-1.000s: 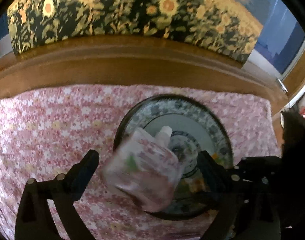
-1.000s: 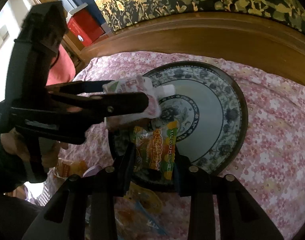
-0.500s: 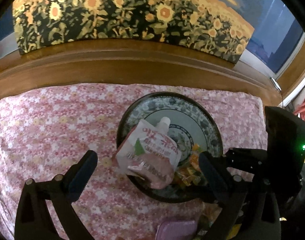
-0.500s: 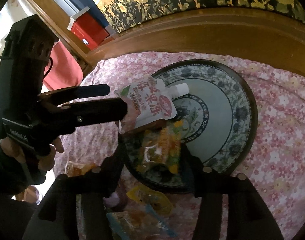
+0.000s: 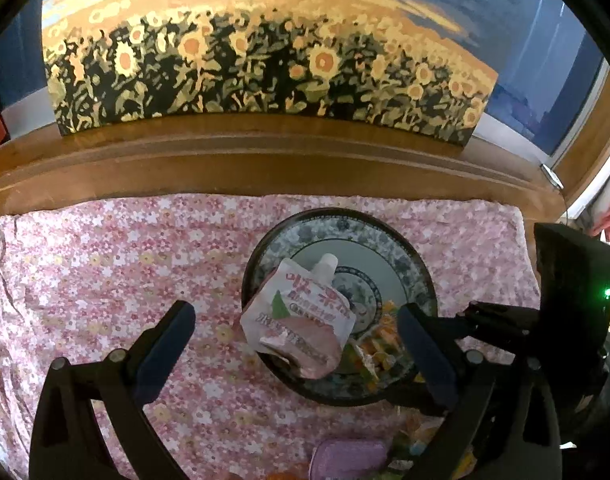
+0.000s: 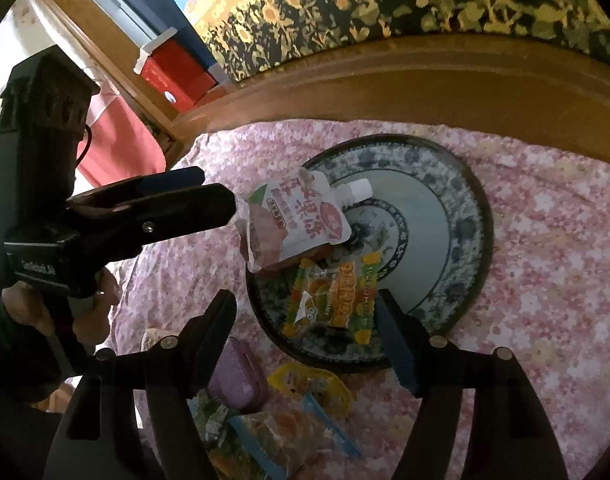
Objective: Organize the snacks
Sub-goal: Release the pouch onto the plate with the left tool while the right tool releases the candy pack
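The pouch (image 6: 295, 220) lies on the plate's (image 6: 471, 208) near rim, half overhanging it, cap pointing to the middle. The candy bag (image 6: 337, 300) rests beside it, between the right tool's (image 6: 307, 320) opening jaws, untouched. The left tool (image 5: 295, 338) hangs released above the pouch. Both packs look light, soft and slippery; I'd pinch the pouch by its stiff cap or flat side seam, the bag by a crimped edge
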Demonstrator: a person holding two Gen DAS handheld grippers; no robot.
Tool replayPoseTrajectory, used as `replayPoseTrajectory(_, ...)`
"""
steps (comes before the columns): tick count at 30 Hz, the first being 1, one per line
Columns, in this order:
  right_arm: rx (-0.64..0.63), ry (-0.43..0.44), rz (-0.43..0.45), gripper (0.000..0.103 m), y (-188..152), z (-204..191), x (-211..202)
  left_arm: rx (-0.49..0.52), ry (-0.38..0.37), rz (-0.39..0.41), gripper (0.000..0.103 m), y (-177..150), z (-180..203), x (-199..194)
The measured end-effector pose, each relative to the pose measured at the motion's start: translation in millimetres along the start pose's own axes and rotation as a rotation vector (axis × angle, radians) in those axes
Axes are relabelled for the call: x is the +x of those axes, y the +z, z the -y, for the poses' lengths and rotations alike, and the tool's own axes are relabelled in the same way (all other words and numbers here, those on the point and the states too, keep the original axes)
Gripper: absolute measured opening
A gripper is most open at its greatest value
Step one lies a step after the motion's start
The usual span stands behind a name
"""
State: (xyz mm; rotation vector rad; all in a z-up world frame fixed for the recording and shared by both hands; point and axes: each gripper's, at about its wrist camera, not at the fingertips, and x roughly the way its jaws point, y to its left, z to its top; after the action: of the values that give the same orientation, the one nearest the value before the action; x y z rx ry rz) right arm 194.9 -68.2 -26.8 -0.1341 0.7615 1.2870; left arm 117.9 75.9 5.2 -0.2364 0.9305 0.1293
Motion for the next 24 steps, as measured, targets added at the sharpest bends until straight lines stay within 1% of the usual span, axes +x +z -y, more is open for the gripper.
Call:
replayPoseTrajectory(7,-0.013,-0.023,0.035,0.072,0,-5,-19,0.013,0.017,0.043,0.103,2,3,-20)
replayPoseTrajectory(11,-0.013,-0.032,0.070,0.072,-1,-11,-37,0.045,0.046,0.078,0.103,2,7,-30)
replayPoseTrajectory(14,-0.025,-0.045,0.085,0.072,-4,-17,-47,0.044,0.035,0.094,0.103,-1,7,-37)
replayPoseTrajectory(24,-0.042,-0.088,0.108,0.073,-20,-36,-69,0.018,0.028,0.078,0.103,-25,6,-49)
